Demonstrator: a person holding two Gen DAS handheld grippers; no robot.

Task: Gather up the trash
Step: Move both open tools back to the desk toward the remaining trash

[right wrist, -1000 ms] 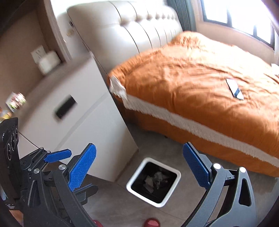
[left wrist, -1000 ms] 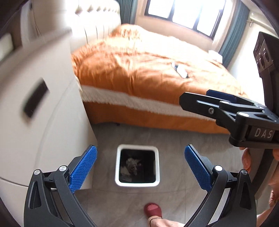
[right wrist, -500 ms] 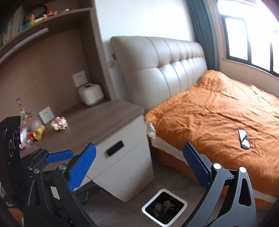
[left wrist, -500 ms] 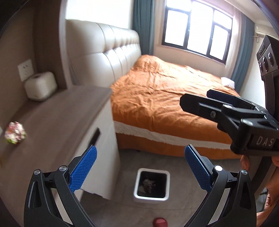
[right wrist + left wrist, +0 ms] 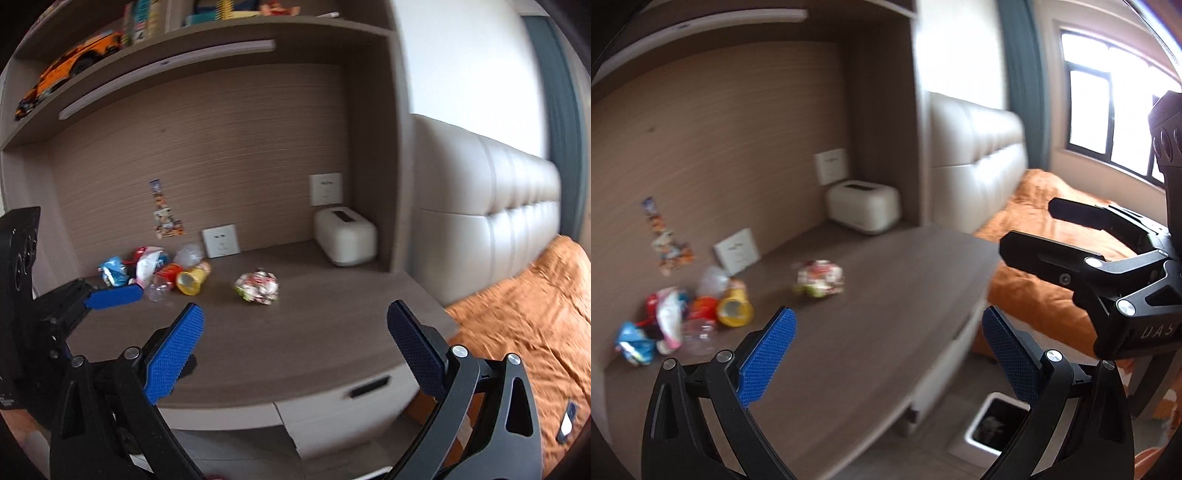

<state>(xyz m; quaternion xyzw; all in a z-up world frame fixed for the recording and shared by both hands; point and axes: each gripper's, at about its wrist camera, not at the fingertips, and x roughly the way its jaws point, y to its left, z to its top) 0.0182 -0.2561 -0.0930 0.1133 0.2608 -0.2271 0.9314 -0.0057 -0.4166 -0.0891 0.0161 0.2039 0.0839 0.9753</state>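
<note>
A crumpled colourful wrapper [image 5: 819, 277] [image 5: 257, 287] lies alone on the brown nightstand top [image 5: 871, 314] [image 5: 314, 332]. A pile of trash sits at the back left: a yellow cup [image 5: 734, 313] [image 5: 191, 281], a blue packet [image 5: 634, 341] [image 5: 113, 270], a clear plastic piece [image 5: 159, 290]. My left gripper [image 5: 886, 347] is open and empty, above the top's front. My right gripper [image 5: 295, 341] is open and empty, also above the front edge. A white bin [image 5: 991, 428] holding trash stands on the floor below.
A white box [image 5: 863, 206] [image 5: 345, 236] stands at the back right of the nightstand. Wall sockets [image 5: 221, 240] and stickers are on the back panel. A shelf with a toy car [image 5: 70, 66] hangs above. The orange bed [image 5: 524, 332] is to the right.
Both cameras have swung up and left from the floor bin and bed to the nightstand top. The trash pile has come into view. Both grippers stay open.
</note>
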